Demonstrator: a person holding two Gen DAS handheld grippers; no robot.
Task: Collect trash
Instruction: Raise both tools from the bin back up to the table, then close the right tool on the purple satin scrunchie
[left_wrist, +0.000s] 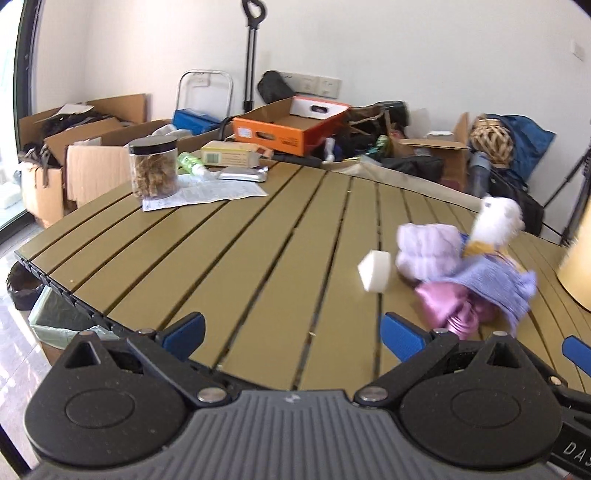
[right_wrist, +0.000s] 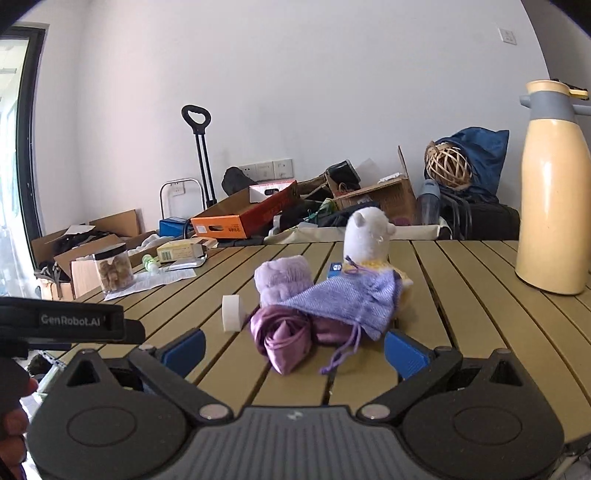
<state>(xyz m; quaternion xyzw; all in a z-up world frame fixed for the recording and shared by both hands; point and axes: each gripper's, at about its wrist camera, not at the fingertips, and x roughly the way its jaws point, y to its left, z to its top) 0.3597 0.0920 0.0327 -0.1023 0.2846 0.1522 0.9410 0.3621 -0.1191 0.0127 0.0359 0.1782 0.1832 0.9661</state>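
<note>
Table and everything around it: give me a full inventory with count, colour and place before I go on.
Table: one, olive slats, under everything.
Jar: one, clear with black lid, brown contents, far left on a printed sheet.
Printed sheet: one, white, under the jar.
Small bottle: one, green, lying beside the jar.
Carton: one, pale yellow, far left edge.
Foil pouch: one, silver, by the carton.
White block: one, mid-table.
Plush toy: one, white, lilac knit dress.
Rolled towel: one, lilac.
Satin cloth: one, purple, nearest.
Flask: one, cream, right.
Floor clutter: boxes, bags, uncounted.
Left gripper: blue fingers, open.
Right gripper: blue fingers, open.
</note>
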